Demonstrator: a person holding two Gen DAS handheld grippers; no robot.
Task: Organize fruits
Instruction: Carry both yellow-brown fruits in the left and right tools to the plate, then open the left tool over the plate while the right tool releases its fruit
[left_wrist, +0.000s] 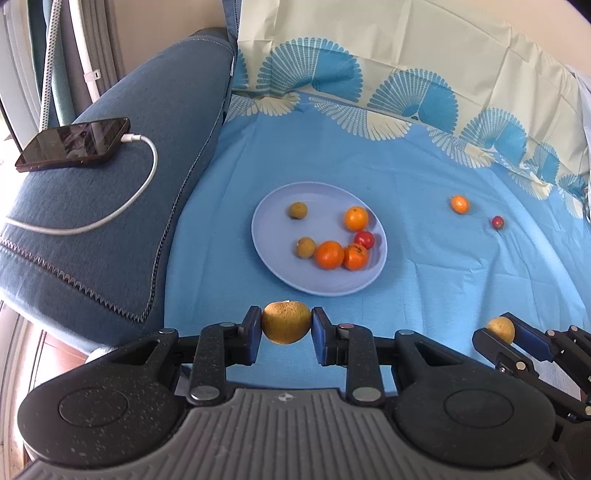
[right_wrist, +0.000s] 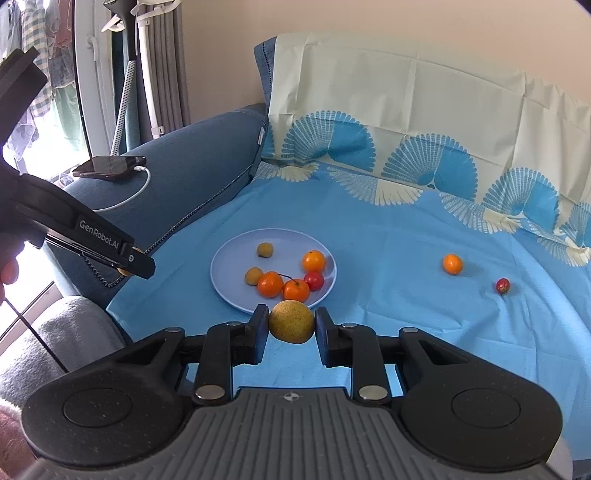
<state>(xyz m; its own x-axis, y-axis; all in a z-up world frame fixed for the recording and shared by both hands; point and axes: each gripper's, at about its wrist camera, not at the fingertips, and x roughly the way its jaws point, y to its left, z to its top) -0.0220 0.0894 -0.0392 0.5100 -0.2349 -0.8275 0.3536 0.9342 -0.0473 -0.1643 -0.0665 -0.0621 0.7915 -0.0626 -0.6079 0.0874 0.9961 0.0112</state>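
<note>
A pale blue plate (left_wrist: 273, 269) (right_wrist: 229, 291) lies on the blue cloth and holds two brownish fruits, three oranges and a red fruit. My left gripper (left_wrist: 286, 325) is shut on a brown-yellow round fruit (left_wrist: 286, 322), held in front of the plate. My right gripper (right_wrist: 291, 325) is shut on a similar yellow-brown fruit (right_wrist: 291, 321) near the plate's front rim; it also shows in the left wrist view (left_wrist: 501, 329). A loose orange (left_wrist: 459, 204) (right_wrist: 453, 264) and a small red fruit (left_wrist: 497, 222) (right_wrist: 502, 286) lie on the cloth to the right.
A blue sofa armrest (left_wrist: 92, 229) on the left carries a phone (left_wrist: 74, 144) with a white charging cable (left_wrist: 122, 210). The patterned cloth rises up the sofa back (left_wrist: 406, 55) behind. A grey blanket (right_wrist: 74, 332) lies at the lower left.
</note>
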